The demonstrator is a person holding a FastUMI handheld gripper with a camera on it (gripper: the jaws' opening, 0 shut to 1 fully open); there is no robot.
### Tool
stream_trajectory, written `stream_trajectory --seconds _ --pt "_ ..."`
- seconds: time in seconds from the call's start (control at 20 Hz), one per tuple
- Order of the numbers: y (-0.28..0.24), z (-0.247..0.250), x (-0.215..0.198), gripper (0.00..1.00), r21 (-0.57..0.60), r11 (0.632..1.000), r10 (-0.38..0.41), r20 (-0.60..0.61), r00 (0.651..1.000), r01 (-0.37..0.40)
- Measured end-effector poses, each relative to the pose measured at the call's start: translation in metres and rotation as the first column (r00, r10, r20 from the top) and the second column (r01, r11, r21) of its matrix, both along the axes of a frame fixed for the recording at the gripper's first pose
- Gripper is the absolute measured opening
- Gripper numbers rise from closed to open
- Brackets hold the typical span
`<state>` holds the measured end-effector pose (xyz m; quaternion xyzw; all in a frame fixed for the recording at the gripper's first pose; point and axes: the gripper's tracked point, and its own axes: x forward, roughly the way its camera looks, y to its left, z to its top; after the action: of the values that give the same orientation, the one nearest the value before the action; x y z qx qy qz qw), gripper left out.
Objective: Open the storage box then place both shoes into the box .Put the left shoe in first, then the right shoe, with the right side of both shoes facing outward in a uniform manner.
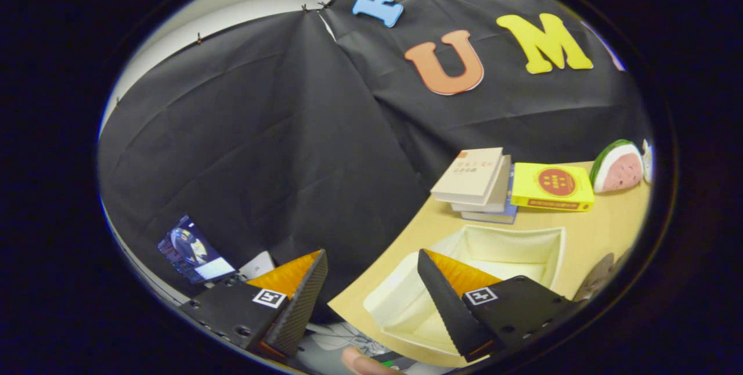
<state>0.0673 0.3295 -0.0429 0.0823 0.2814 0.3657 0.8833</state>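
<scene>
Cream fabric box (493, 259), open-topped, resting on a pale wood table (603, 230); interior bare as far as it shows. Gripper view, tilted, so the table slants.

Gripper (371, 291): fingers spread wide apart, nothing between them. One finger (302, 299) hangs off the table's edge, against the black cloth wall (261, 143). The other finger (447, 299) overlaps the box's near wall, its tip over the box's inside. The box thus lies just ahead of and partly beneath this finger, extending beyond its tip toward the books. Whether the finger touches the box cannot be told.

Books (479, 186): a stack of three, cream cover on top, a blue one at the bottom, lying just beyond the box's far wall.

Yellow book (554, 187): flat on the table, with a red round mark on its cover, just beside the stack and beyond the box's far corner.

Watermelon slice (618, 166): a toy or cushion, green rind and pink face, standing past the yellow book near the wall.

Screen (194, 250): lit, off the table, beyond the finger that hangs past the edge.

Fingertip (363, 361): a person's, at the near side between the two fingers, beside patterned light cloth (342, 337).

Dark object (598, 276): partly seen beside the box, too little showing to name.
</scene>
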Motion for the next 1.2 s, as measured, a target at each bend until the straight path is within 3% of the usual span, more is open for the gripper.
stream_trajectory --seconds 0.25,0.45,0.65,0.8,0.95,1.2 --pt "-0.083 -0.028 0.030 0.96 -0.091 0.983 -0.156 0.016 0.988 0.157" --pt "-0.150 -0.057 0.048 0.95 -0.153 0.949 -0.273 0.047 0.961 0.277" --pt "-0.234 -0.102 0.057 0.95 -0.273 0.880 -0.399 0.020 0.917 0.389" --pt "-0.299 -0.128 0.057 0.95 -0.381 0.795 -0.497 0.039 0.867 0.473" --pt "-0.335 -0.155 0.045 0.95 -0.450 0.753 -0.549 -0.026 0.835 0.481" --pt "-0.368 -0.197 0.030 0.95 -0.579 0.697 -0.593 -0.133 0.794 0.424"
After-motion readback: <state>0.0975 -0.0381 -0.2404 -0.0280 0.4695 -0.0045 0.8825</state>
